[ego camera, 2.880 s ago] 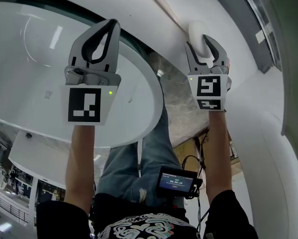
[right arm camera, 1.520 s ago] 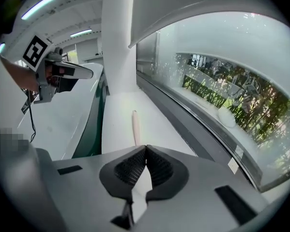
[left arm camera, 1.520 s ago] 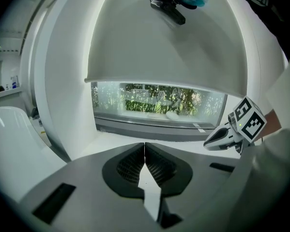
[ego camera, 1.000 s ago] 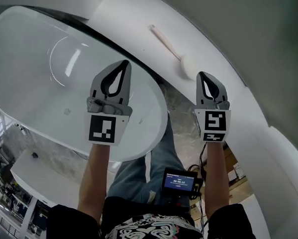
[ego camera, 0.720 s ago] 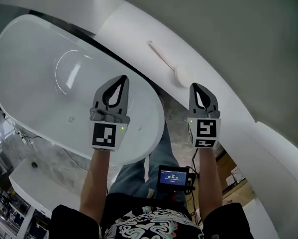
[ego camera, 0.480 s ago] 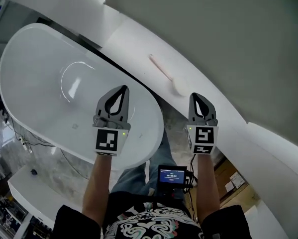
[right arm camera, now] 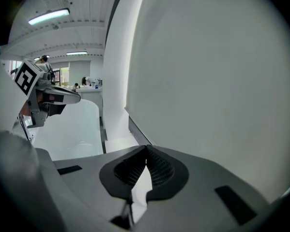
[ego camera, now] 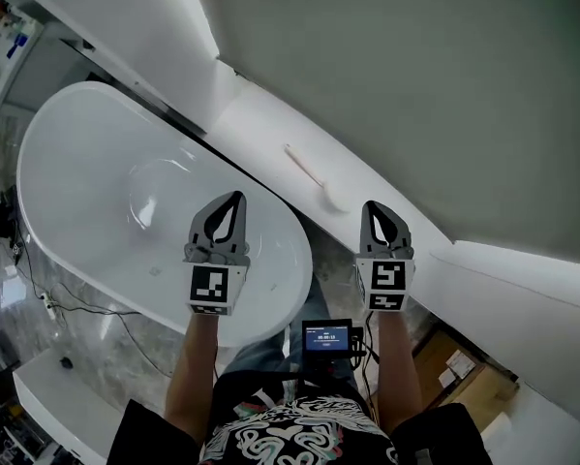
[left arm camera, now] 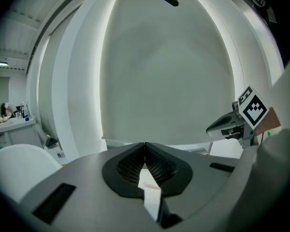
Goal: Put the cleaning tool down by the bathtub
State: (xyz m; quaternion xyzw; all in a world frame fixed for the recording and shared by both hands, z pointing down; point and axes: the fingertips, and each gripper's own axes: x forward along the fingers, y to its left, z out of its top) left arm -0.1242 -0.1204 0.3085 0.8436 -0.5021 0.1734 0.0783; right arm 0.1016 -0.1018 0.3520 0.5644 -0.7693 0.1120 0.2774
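Cleaning tool (ego camera: 309,177) lies on the ledge (ego camera: 270,129) behind the bathtub (ego camera: 86,201); left gripper (ego camera: 234,199) above the bathtub, right gripper (ego camera: 373,206) beside it, both closed, empty.

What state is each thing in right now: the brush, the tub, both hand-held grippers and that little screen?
Bathtub: empty.
Cleaning tool: lying flat on the ledge beside the tub, unheld.
Left hand-held gripper: shut, empty.
Right hand-held gripper: shut, empty.
Screen: lit.
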